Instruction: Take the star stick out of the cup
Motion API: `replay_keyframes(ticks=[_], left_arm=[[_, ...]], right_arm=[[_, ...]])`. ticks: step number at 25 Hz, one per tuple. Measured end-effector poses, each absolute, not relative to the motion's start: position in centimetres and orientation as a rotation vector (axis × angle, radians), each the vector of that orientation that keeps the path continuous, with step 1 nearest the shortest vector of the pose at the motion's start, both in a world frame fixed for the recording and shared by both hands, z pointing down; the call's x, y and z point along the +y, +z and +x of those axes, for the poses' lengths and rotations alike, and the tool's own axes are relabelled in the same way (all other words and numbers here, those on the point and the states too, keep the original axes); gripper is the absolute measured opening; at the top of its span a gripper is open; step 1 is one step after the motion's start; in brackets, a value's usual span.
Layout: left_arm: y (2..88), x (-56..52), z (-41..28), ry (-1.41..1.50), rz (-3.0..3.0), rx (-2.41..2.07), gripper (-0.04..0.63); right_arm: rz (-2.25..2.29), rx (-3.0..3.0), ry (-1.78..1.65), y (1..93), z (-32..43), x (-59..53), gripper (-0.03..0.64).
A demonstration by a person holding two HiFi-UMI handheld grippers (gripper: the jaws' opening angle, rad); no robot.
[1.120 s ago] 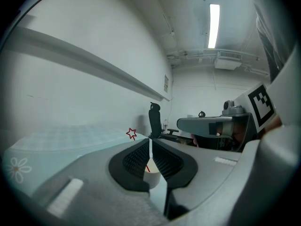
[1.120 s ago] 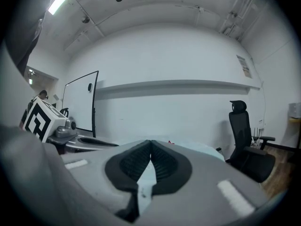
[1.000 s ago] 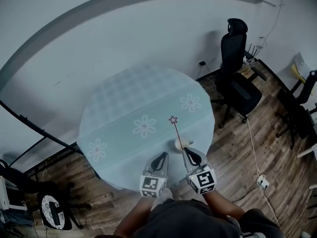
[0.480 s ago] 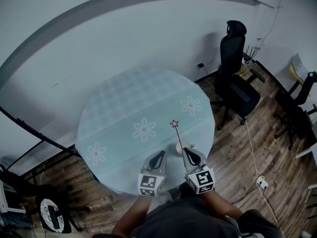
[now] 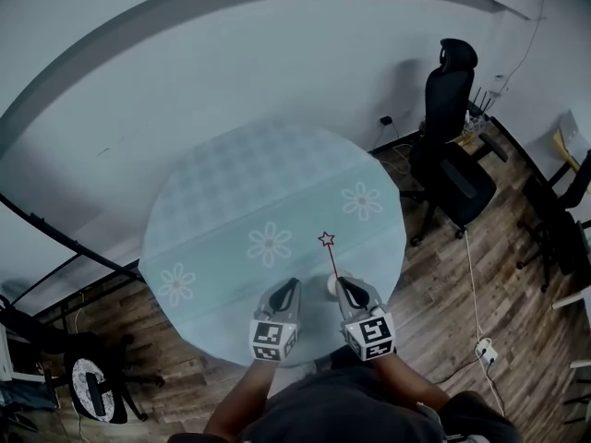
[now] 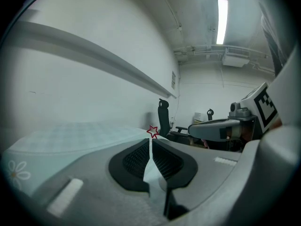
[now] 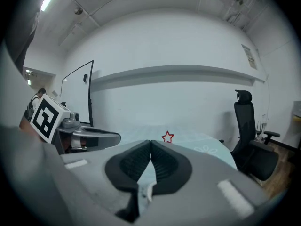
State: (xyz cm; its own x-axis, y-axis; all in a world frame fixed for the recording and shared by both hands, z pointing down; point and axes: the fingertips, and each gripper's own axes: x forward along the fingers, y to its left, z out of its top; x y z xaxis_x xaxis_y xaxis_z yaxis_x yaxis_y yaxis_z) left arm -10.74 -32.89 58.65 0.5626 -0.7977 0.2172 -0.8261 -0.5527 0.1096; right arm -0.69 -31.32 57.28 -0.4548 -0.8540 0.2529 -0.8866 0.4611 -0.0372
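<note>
1. Round table (image 5: 231, 192) with a pale teal daisy cloth; the person stood at its near edge. A black office chair (image 5: 452, 169) stood on the floor beyond the table's right edge.
2. Left gripper (image 5: 292, 284) hung over the near edge, jaws pressed together with nothing between them.
3. Right gripper (image 5: 342, 282) was just beside it, also at the near edge; its jaws were closed too and held nothing. Both grippers pointed toward the far edge.
4. Cup (image 5: 331, 288): small, pale, on the table close to the near edge and right of centre. It lay between the two gripper tips and partly under the right one. Contact could not be judged.
5. Star stick (image 5: 329, 258): foot in the cup, long axis near upright. The red outlined star was at the top end, tipped slightly toward the table's centre. Neither gripper touched it.
</note>
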Motion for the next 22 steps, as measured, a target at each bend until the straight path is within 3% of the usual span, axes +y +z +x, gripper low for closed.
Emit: replay_keyframes(ticks=[22], left_arm=[[63.0, -36.3, -9.4, 0.275, 2.444, -1.428, 0.021]], right_arm=[[1.284, -2.403, 0.381, 65.2, -0.4, -37.4, 0.04]])
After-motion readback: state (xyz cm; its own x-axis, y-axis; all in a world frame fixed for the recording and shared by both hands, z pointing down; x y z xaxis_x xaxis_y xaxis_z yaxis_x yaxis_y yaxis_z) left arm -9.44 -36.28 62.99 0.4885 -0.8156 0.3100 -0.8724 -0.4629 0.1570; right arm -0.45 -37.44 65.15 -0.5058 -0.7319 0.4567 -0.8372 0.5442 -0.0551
